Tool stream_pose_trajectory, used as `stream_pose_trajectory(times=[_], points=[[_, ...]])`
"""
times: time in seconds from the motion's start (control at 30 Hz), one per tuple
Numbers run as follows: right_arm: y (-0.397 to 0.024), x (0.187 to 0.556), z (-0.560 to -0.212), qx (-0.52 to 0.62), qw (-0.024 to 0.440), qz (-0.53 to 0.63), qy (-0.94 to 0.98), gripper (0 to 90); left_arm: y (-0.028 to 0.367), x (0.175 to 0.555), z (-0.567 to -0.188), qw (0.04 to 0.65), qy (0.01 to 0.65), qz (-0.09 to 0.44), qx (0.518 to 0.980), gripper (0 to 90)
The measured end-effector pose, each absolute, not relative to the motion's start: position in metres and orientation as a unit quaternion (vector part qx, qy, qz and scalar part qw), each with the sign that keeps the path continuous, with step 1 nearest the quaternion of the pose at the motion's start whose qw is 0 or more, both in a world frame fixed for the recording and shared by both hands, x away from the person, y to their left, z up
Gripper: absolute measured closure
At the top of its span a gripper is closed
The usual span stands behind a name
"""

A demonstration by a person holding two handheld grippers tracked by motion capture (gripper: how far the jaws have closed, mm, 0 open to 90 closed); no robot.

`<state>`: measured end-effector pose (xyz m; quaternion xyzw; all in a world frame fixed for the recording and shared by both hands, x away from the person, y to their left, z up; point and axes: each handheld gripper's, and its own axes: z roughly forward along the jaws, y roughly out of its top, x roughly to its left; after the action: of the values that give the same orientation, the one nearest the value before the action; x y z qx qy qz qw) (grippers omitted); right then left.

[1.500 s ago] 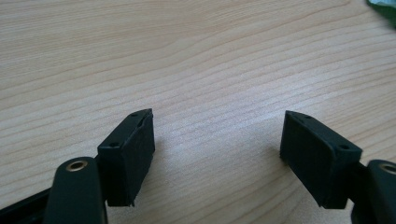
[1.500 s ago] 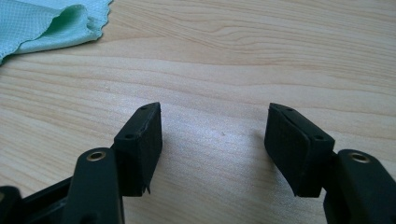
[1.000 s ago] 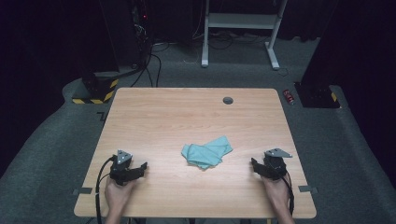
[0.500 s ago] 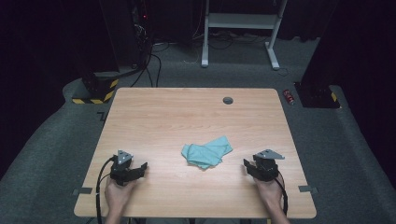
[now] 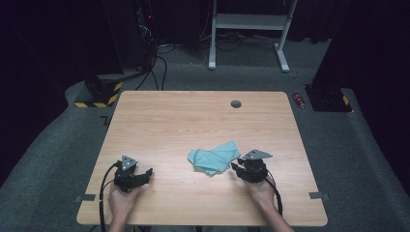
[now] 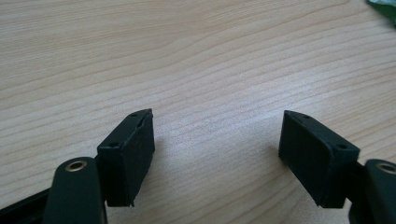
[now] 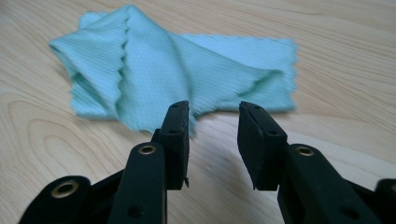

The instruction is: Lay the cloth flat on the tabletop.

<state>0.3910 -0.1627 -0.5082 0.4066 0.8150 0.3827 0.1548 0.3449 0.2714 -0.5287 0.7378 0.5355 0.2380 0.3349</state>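
**A:** Where is your right gripper (image 5: 240, 170) at this moment?

**B:** In the high view you have it in the lower middle-right of the frame, low over the wooden table (image 5: 193, 121), its tips just beside the lower right edge of the turquoise cloth (image 5: 215, 157). Your hand (image 5: 261, 189) comes in from the bottom edge behind it.

**A:** And its jaws?

**B:** You've just been closing them. In the right gripper view they stand partly closed, with a narrow gap between the two black pads (image 7: 180, 133). That gap holds bare wood; the cloth (image 7: 177, 70) lies just past the tips, across the upper half of that frame. The left pad's tip overlaps the cloth's near edge in the picture, though I cannot tell whether it touches. Nothing is pinched.

**A:** How does the cloth lie?

**B:** Crumpled and folded over itself, flat on the table, a little right of centre in the high view. Its zigzag-cut edges show in the right gripper view, one fold running up the middle.

**A:** Your left gripper (image 5: 144, 175)?

**B:** You hold it in the lower left of the high view, well apart from the cloth. In the left gripper view its jaws are spread wide, with bare table (image 6: 196, 60) between them, and a sliver of the cloth (image 6: 385, 7) shows in the upper right corner of that frame.

**A:** Anything else on the table?

**B:** A small dark round grommet (image 5: 236, 104) near the far edge, upper middle of the high view.
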Motion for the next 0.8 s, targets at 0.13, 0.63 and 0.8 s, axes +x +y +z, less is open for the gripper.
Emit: stream_pose_trajectory(times=[0.13,0.63,0.8], points=[[-0.147,0.397,-0.507,0.394,0.146,0.38,0.824,66.7,0.271,0.345,-0.529,0.335,0.535,0.238,0.738,27.0],[-0.132,0.405,-0.511,0.376,0.136,0.366,0.84,89.2,0.271,0.345,-0.529,0.335,0.536,0.238,0.738,27.0],[-0.133,0.399,-0.506,0.369,0.135,0.373,0.841,90.0,0.271,0.345,-0.529,0.335,0.536,0.238,0.738,27.1]])
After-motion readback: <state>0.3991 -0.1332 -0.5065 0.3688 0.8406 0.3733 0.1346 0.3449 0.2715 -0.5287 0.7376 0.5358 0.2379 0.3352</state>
